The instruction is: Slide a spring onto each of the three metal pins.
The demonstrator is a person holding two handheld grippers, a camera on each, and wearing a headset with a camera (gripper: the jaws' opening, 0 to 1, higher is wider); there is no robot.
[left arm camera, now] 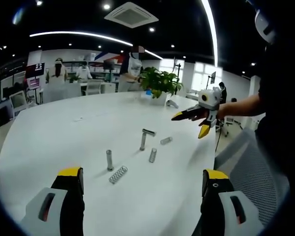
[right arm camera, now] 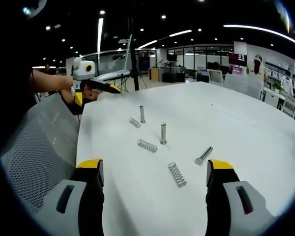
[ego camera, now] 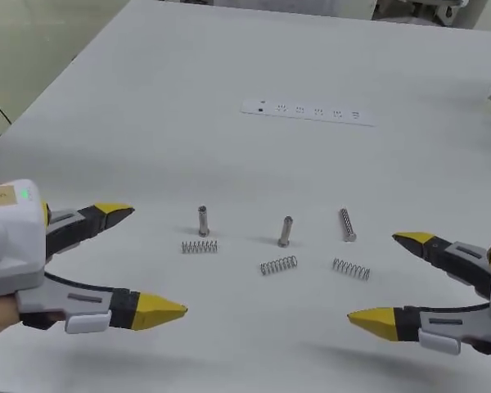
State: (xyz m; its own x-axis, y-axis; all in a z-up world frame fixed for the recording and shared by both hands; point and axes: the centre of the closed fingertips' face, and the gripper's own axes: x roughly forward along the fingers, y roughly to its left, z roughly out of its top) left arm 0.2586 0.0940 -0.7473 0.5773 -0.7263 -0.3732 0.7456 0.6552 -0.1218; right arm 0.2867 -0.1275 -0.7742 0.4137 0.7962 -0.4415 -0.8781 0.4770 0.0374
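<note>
Two tongs, both spread wide, nothing between the jaws. Left gripper (ego camera: 157, 260) hangs over the white table (ego camera: 147, 123) at the L end of the row. A tan sticker (ego camera: 2, 196) sits on its body w/ a green light (ego camera: 22, 194) beside it; the print is too small to read.

Just R of its yellow tips stands the left pin (ego camera: 203, 221), upright. The left spring (ego camera: 199, 246) lies flat on the near side of the pin, close but not touching.

Approx. midway between the two tongs stands the middle pin (ego camera: 286, 231), also upright. The middle spring (ego camera: 278, 265) lies just in front of it, on a slight slant.

Next comes the right pin (ego camera: 346, 224); the right gripper view shows it lying on its side, head end toward the near side. The right spring (ego camera: 351, 268) lies in front of it, just L of the right gripper (ego camera: 372, 277), which closes the R end of the row w/ its tips pointing in at the springs.

All 3 pins are bare, and all 3 springs are loose on the table.

Beyond the row, well apart from both tongs, lies a white power strip (ego camera: 307, 111); its markings are unreadable.
</note>
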